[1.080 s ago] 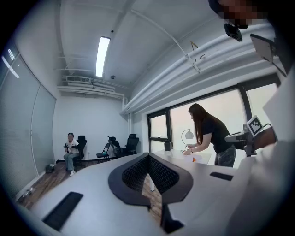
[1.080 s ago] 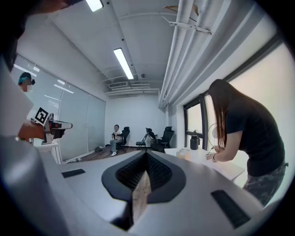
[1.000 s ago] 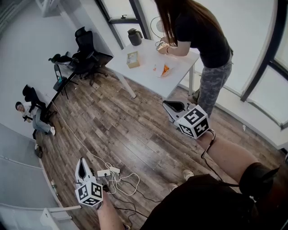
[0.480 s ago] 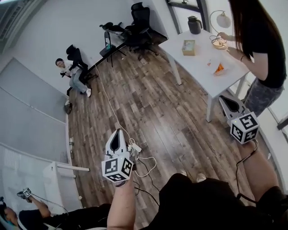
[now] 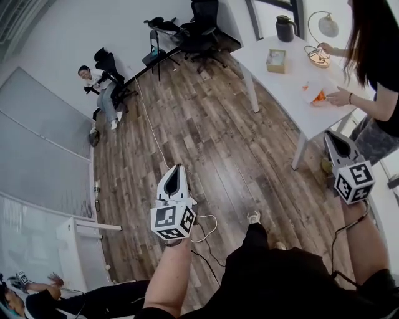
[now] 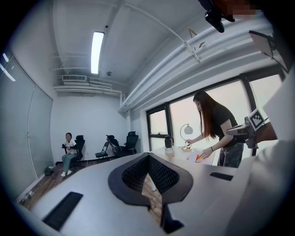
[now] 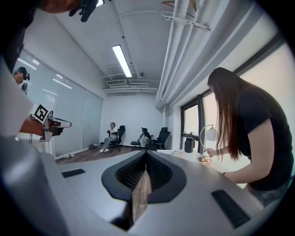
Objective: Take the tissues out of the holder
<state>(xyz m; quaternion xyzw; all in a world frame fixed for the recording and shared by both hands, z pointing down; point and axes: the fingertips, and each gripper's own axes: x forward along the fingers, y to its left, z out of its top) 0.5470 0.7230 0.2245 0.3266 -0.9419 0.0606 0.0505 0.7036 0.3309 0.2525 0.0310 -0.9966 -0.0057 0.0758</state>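
Open-plan office, plain and loft-like

Black swivel chairs (image 5: 202,15) stood round a dark desk (image 5: 224,40) by the far wall, and a person (image 5: 100,87) sat in another such chair near a long frosted glass partition (image 7: 78,124). A wood-plank floor (image 5: 206,143) ran the whole room, with a thin cable (image 5: 148,128) trailing across it. A white worktop (image 5: 274,84) by tall dark-framed windows (image 6: 184,120) carried a dark jug (image 5: 285,28) and a desk lamp (image 5: 328,26), and a second person (image 5: 377,56) stood bent over it. Overhead were a strip light (image 7: 122,60), a vent and exposed white pipes (image 7: 184,46).
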